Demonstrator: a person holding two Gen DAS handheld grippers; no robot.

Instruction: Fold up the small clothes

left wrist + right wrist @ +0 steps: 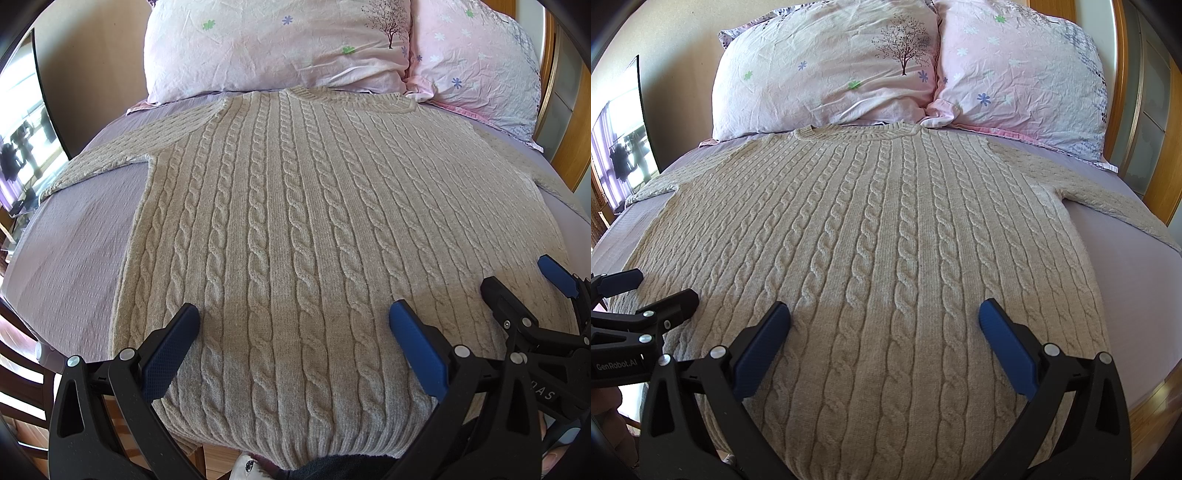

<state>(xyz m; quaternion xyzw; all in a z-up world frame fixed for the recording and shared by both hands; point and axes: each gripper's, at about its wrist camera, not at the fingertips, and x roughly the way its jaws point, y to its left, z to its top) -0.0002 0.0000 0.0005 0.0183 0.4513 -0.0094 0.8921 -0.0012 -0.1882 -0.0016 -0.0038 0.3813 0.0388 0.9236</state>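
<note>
A beige cable-knit sweater (295, 221) lies flat and spread out on the bed, collar toward the pillows, hem toward me, sleeves out to both sides. It also fills the right wrist view (886, 240). My left gripper (293, 317) is open and empty, hovering over the sweater near the hem. My right gripper (884, 317) is open and empty over the hem too, just to the right of the left one. The right gripper shows at the right edge of the left wrist view (524, 280), and the left gripper at the left edge of the right wrist view (661, 284).
The bed has a lilac sheet (74, 236). Two pink flowered pillows (827, 70) (1023, 70) lean at the head. A wooden headboard (1123, 92) stands at the right. A dark screen (22, 129) stands to the left of the bed.
</note>
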